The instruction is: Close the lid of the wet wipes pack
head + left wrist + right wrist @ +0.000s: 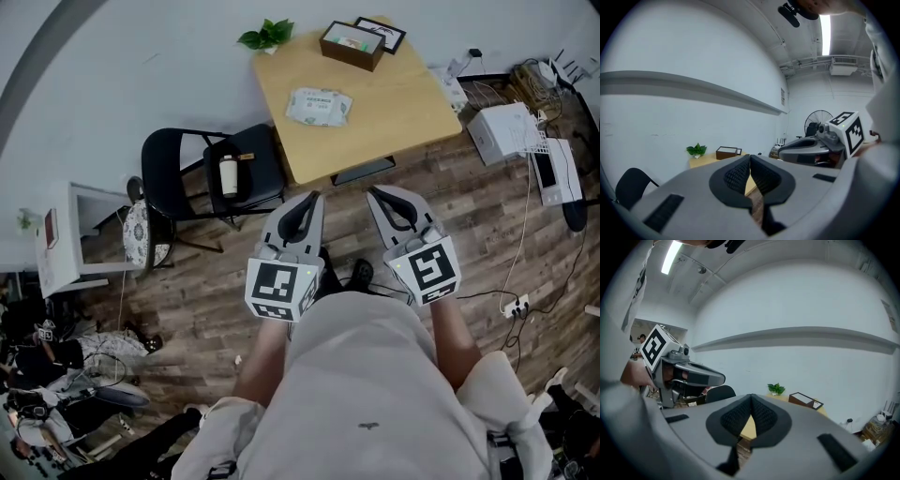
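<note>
The wet wipes pack point(319, 106), white with green print, lies flat near the middle of the light wooden table point(394, 117); its lid is too small to make out. Both grippers hang over the wooden floor short of the table's near edge, well apart from the pack. My left gripper point(315, 196) point(750, 158) is shut with nothing between its pads. My right gripper point(373, 192) point(751, 396) is likewise shut and empty. The pack does not show in either gripper view, where the jaws cover it.
A dark open box point(352, 44) and a small green plant point(267, 36) sit at the table's far side by the white wall. A black chair point(211, 178) holding a bottle point(229, 175) stands left of the table. White devices and cables point(525, 141) lie on the floor at right.
</note>
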Demonstrator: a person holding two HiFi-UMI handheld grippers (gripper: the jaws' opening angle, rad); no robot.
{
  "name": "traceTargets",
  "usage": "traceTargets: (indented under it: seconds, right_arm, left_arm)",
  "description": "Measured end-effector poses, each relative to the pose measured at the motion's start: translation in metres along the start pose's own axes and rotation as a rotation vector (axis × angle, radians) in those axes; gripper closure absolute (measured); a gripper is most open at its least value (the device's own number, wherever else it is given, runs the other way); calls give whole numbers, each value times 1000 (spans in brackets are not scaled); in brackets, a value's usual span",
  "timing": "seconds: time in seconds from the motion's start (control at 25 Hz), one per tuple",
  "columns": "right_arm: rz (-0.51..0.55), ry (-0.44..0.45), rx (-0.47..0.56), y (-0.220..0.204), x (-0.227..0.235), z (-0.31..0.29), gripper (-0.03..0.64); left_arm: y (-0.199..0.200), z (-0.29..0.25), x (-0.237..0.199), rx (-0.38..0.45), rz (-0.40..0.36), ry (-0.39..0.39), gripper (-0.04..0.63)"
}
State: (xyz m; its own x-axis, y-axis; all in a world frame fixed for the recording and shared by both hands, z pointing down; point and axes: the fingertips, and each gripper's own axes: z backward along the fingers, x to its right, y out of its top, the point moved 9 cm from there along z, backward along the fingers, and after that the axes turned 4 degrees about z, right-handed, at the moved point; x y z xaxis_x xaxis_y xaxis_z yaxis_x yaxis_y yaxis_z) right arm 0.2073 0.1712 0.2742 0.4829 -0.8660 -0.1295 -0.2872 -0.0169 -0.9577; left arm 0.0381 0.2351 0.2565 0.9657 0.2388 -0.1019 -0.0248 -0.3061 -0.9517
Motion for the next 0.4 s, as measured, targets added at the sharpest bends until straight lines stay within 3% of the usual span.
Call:
traceTargets:
  seconds: [0.4]
  right_arm:
    - [-2, -8, -3, 3, 9, -1, 618]
  left_arm:
    - [6, -5, -2, 2, -4, -4, 588]
